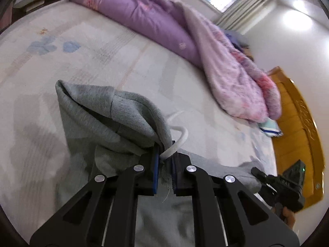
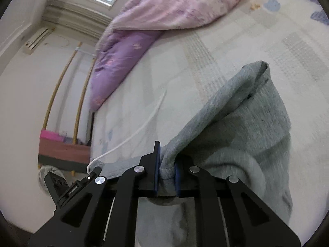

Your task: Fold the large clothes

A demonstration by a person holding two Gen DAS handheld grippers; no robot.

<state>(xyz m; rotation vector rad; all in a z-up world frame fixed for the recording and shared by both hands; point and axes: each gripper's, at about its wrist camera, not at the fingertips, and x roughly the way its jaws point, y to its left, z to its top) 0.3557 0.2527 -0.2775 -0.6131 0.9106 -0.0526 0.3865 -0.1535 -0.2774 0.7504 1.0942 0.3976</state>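
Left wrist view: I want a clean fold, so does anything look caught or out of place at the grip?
Yes. The left gripper has pinched the white drawstring together with the grey garment, so the cord loops out beside the pads rather than lying free.

Garment (image 1: pixel 98 115) on bed (image 1: pixel 61 61), quilt (image 1: pixel 144 16) behind.

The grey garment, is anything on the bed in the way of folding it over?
Nothing visible: both the left gripper and right gripper clamp the grey garment, and the bed sheet ahead is bare up to the purple quilt.
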